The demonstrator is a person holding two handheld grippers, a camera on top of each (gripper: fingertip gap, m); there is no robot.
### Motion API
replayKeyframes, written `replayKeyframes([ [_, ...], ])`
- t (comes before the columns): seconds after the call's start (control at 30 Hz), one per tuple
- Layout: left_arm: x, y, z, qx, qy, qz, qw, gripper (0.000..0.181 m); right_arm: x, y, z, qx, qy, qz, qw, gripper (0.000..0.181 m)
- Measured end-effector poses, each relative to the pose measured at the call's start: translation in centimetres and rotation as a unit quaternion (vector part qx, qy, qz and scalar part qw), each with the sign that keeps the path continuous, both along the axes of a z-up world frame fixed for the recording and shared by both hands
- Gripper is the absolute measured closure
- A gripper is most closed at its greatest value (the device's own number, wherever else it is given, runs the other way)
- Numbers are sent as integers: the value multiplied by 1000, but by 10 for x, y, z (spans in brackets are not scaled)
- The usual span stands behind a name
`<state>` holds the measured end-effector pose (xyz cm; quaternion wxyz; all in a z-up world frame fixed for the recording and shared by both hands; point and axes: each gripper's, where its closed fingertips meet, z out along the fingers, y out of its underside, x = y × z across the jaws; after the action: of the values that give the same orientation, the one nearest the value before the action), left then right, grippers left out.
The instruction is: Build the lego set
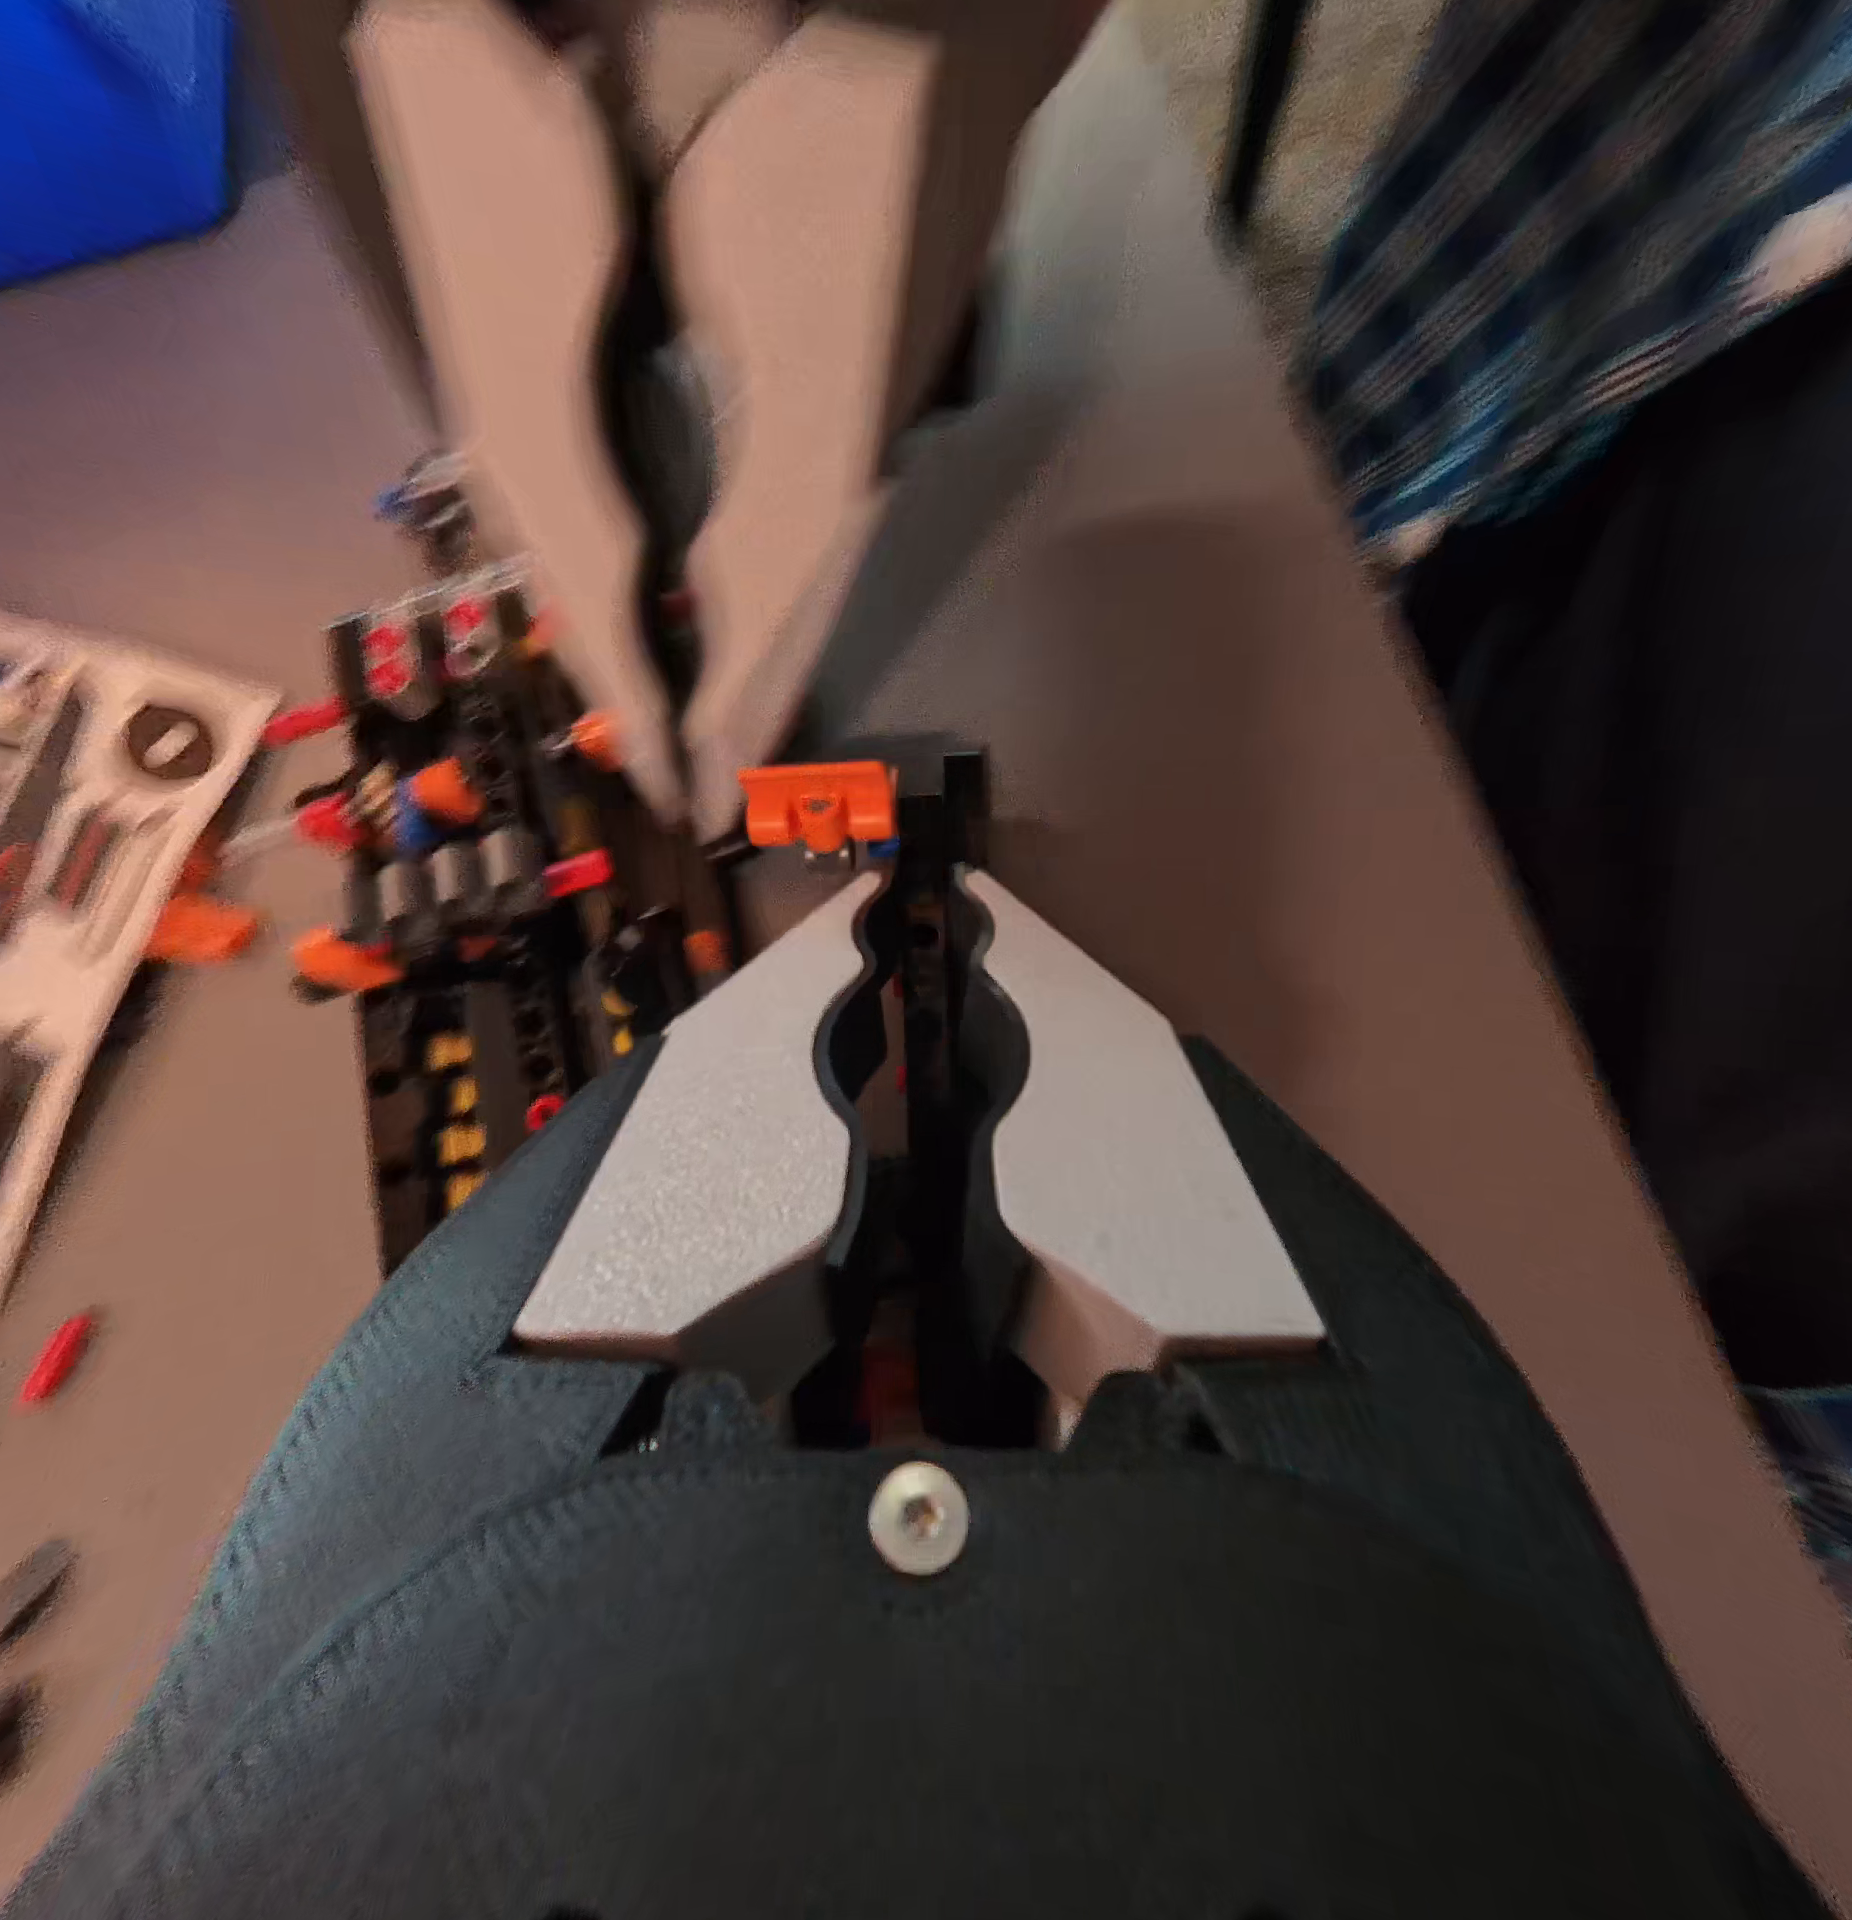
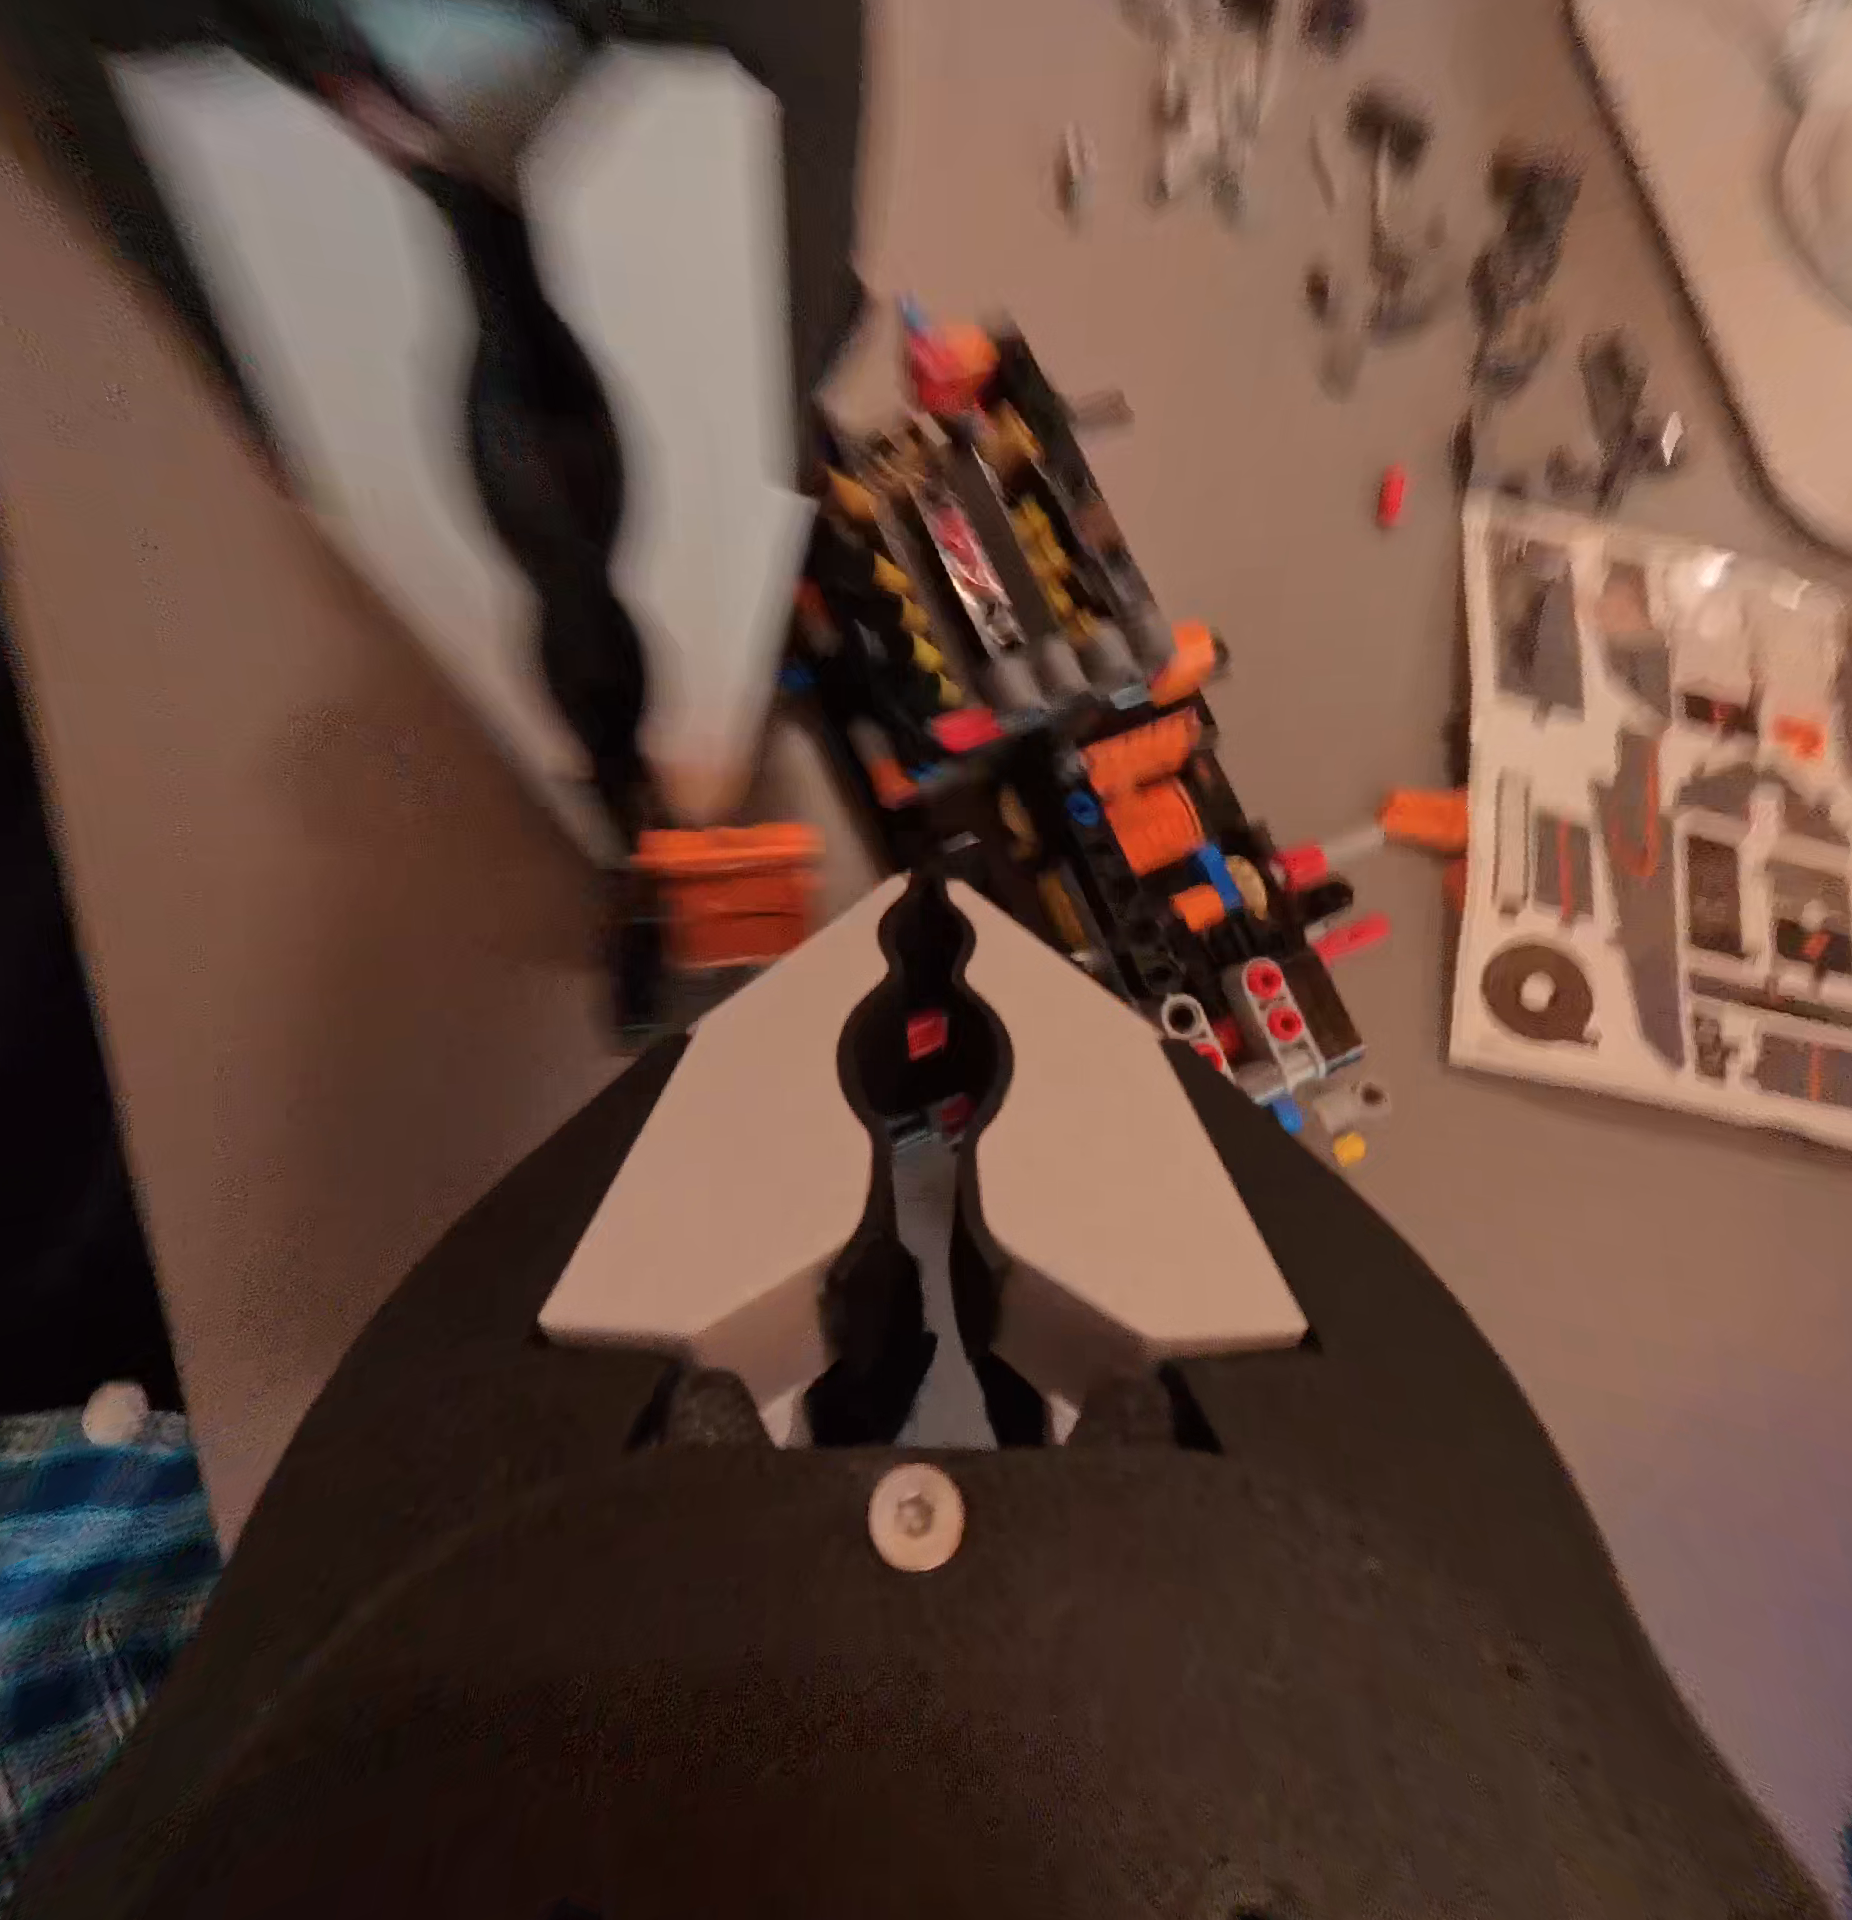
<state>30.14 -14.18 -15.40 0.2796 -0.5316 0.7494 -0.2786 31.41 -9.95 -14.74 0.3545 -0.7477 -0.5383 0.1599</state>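
Observation:
My left gripper point(image 1: 917, 883) is shut on a thin black beam point(image 1: 927, 997) that carries an orange piece point(image 1: 813, 805) at its far end. It holds this just right of the black lego model point(image 1: 465, 883), which has orange, red and yellow parts. My right gripper point(image 2: 927, 883) is shut, its tips pinching the near black edge of the model point(image 2: 1015, 665). In the left wrist view the right gripper point(image 1: 683, 805) reaches down from the top to the model's edge. In the right wrist view the blurred left gripper point(image 2: 693, 800) holds the orange piece point(image 2: 730, 904) close beside my tips.
A sticker sheet point(image 2: 1670, 821) lies right of the model and also shows in the left wrist view point(image 1: 80, 831). Loose dark parts point(image 2: 1421, 270) are scattered behind, with a small red pin point(image 2: 1395, 494). A blue box point(image 1: 80, 125) stands far left. A person's plaid sleeve point(image 1: 1587, 260) is on the right. One gripper's finger ends stand about 4 cm off the other's. Between my right fingertips and the small red pin point(image 2: 1395, 494) there is roughly 15 cm. It turns up in the left wrist view point(image 1: 61, 1360) as well.

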Motion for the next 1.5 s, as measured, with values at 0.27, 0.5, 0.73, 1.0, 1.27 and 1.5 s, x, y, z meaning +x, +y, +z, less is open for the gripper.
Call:
replayKeyframes([
  [0.27, 3, -2, -1, 31, 2, 11, 999, 173, -3, -22, 20, -52, 80, 2, 995, 172],
  [0.5, 1, -5, 1, 68, -11, -20, 997, 173, -11, -32, 9, -82, 81, 10, 993, 145],
  [0.73, 2, -8, 1, 101, -22, -42, 994, 173, -17, -36, 11, -57, 70, 28, 996, 158],
  [1.0, 1, -7, 1, 104, -22, -33, 994, 173, -16, -34, 12, -16, 70, -6, 997, 159],
  [1.27, 1, -6, 3, 106, -30, -32, 993, 173, -15, -31, 13, -45, 106, -47, 992, 159],
  [1.5, 1, -10, 3, 105, -33, -50, 993, 173, -15, -36, 13, 0, 65, -1, 998, 159],
])
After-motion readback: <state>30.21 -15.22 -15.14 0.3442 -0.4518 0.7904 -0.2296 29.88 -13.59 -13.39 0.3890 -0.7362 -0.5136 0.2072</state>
